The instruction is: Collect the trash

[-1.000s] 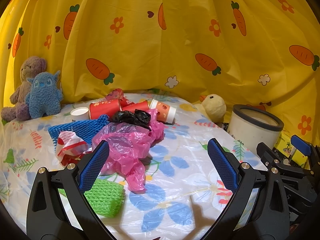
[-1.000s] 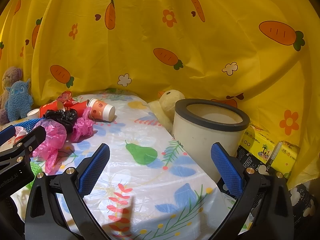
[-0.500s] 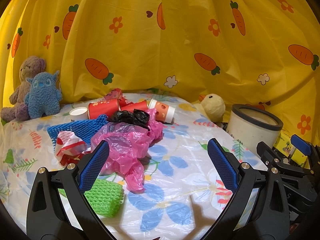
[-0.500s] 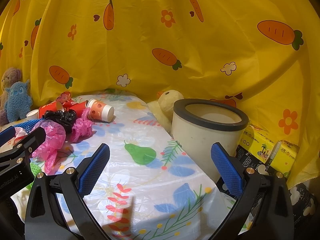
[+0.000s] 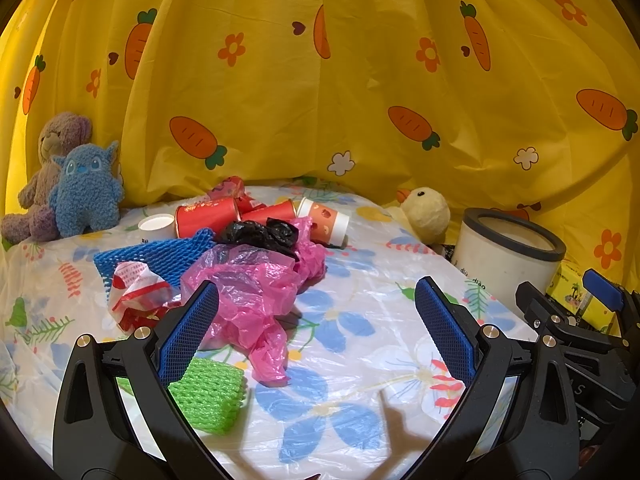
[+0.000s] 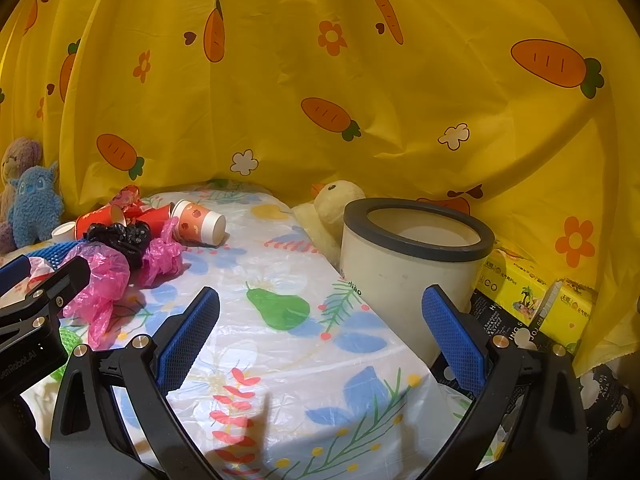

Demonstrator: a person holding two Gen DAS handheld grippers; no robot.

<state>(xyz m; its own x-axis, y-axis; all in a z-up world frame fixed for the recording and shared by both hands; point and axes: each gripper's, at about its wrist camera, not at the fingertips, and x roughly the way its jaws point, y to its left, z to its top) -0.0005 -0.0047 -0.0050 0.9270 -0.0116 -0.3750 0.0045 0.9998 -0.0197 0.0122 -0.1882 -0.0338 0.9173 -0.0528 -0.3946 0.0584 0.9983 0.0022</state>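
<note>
The left gripper (image 5: pixel 316 330) is hovering with its blue-padded fingers (image 5: pixel 188 332) spread wide and gripping nothing. The pink plastic bag (image 5: pixel 256 296) is lying on the floral tablecloth (image 5: pixel 360 360) just ahead, its near end sitting beside the left pad; the green foam net (image 5: pixel 212 394) is lying low by that same finger. Behind the bag are sitting the black bag (image 5: pixel 260 234), the blue foam net (image 5: pixel 160 254), a red-and-white wrapper (image 5: pixel 136 292) with unreadable red print, and tipped red paper cups (image 5: pixel 206 216).

The right gripper (image 6: pixel 320 334) is likewise standing released and empty, the trash bin (image 6: pixel 412 260) sitting just behind its right finger at the table's edge. Small letters on the bin are reading "diào" (image 6: pixel 354 288). The yellow boxes (image 6: pixel 536 300) beside it are carrying print too small to read
</note>
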